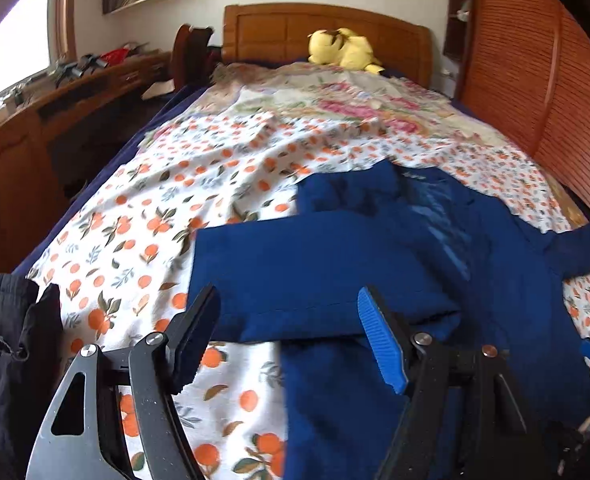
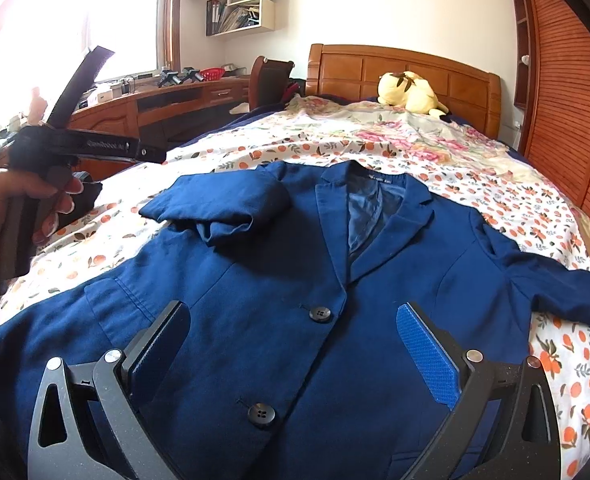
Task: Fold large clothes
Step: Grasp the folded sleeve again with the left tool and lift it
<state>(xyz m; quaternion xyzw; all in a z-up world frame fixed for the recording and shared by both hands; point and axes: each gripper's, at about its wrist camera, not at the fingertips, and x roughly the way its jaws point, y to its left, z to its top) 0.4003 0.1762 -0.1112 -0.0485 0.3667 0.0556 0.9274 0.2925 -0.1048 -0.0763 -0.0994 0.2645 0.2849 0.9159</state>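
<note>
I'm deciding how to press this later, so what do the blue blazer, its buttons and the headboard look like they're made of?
Blue blazer: matte woven cloth, perhaps cotton or linen blend; soft creases, no sheen. Its lining looks glossy, likely synthetic satin. Buttons: dark, four-holed, probably plastic. Headboard: varnished wood, orange-brown panels with a slight shine.

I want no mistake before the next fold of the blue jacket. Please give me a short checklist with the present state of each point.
1. Left gripper free of cloth: ok, jaws open, nothing between them.
2. Right gripper free: ok, open above the blue jacket.
3. Left sleeve folded onto the chest: ok, though bunched.
4. Right sleeve folded in: not ok, it lies stretched out to the side.
5. Front closed: ok, both buttons look fastened.
6. Hem flat: cannot tell, hidden below the grippers.
</note>
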